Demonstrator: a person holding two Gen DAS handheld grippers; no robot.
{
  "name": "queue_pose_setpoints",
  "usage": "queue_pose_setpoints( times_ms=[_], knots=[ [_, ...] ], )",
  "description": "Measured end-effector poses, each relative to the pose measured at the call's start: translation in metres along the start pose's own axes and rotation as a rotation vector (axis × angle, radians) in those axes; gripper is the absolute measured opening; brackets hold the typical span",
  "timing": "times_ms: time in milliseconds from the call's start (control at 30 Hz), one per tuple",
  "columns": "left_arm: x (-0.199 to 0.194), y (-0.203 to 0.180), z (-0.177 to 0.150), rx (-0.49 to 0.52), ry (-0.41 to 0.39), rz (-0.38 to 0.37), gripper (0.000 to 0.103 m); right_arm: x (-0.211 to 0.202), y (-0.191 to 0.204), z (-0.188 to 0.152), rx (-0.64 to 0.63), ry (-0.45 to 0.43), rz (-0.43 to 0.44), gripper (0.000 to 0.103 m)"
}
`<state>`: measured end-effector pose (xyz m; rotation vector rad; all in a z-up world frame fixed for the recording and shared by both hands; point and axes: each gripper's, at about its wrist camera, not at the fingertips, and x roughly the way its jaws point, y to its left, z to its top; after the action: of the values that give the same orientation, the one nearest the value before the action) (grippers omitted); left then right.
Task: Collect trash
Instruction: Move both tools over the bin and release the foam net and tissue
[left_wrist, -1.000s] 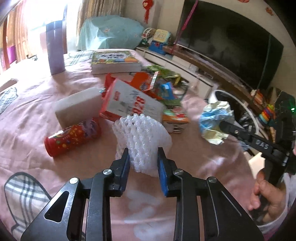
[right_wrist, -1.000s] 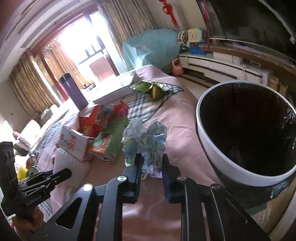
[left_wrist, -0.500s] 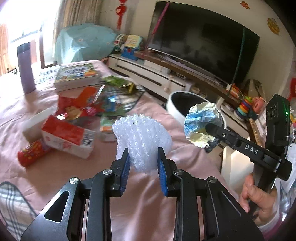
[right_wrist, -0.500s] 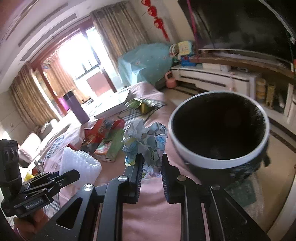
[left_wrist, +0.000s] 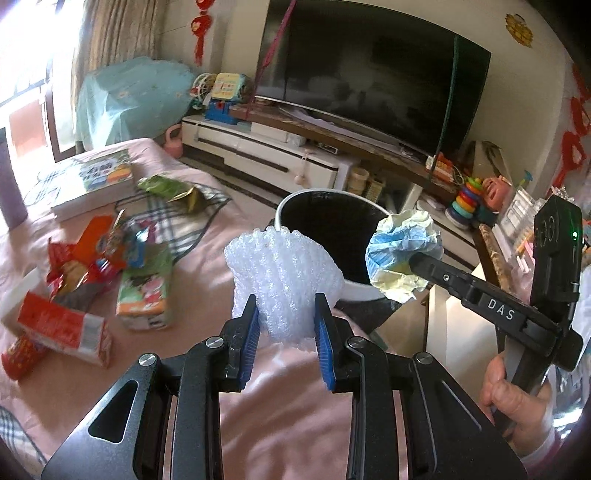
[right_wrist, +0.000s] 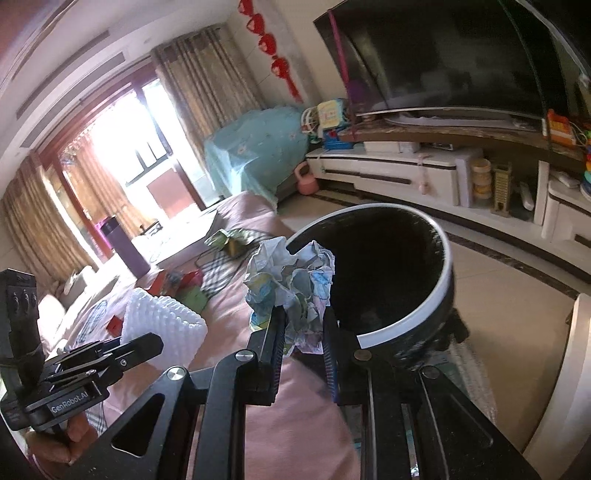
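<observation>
Carrying two pieces of trash toward the bin (left_wrist: 364, 291): left tongs (left_wrist: 284, 325) pinching the foam net (left_wrist: 282, 275) just short of the rim, right tongs (right_wrist: 303, 330) pinching the paper ball (right_wrist: 291, 280) level with the near rim. Best done by bringing each load fully over the dark opening before letting go, since both are light and likely to bounce off the white rim or drift back onto the pink bench (left_wrist: 280, 406) beside the bin. Worth keeping the two tongs apart over the bin and releasing low. More wrappers (left_wrist: 110, 251) and a carton (left_wrist: 62, 328) left on the bench, farther from the bin.
</observation>
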<state>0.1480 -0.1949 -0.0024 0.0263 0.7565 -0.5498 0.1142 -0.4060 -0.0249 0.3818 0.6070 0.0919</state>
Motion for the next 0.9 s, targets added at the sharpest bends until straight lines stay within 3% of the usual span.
queue_pose_setpoints(
  times_ms=[433, 900],
  knots=[
    [0.036, -0.027, 0.024, 0.042, 0.026, -0.019, 0.027, 0.001, -0.031, 0.015, 0.031, -0.014, -0.047, 0.02],
    [0.082, -0.041, 0.048, 0.054, 0.065, -0.017, 0.028, 0.025, -0.048, 0.031, 0.031, 0.029, -0.072, 0.022]
  ],
)
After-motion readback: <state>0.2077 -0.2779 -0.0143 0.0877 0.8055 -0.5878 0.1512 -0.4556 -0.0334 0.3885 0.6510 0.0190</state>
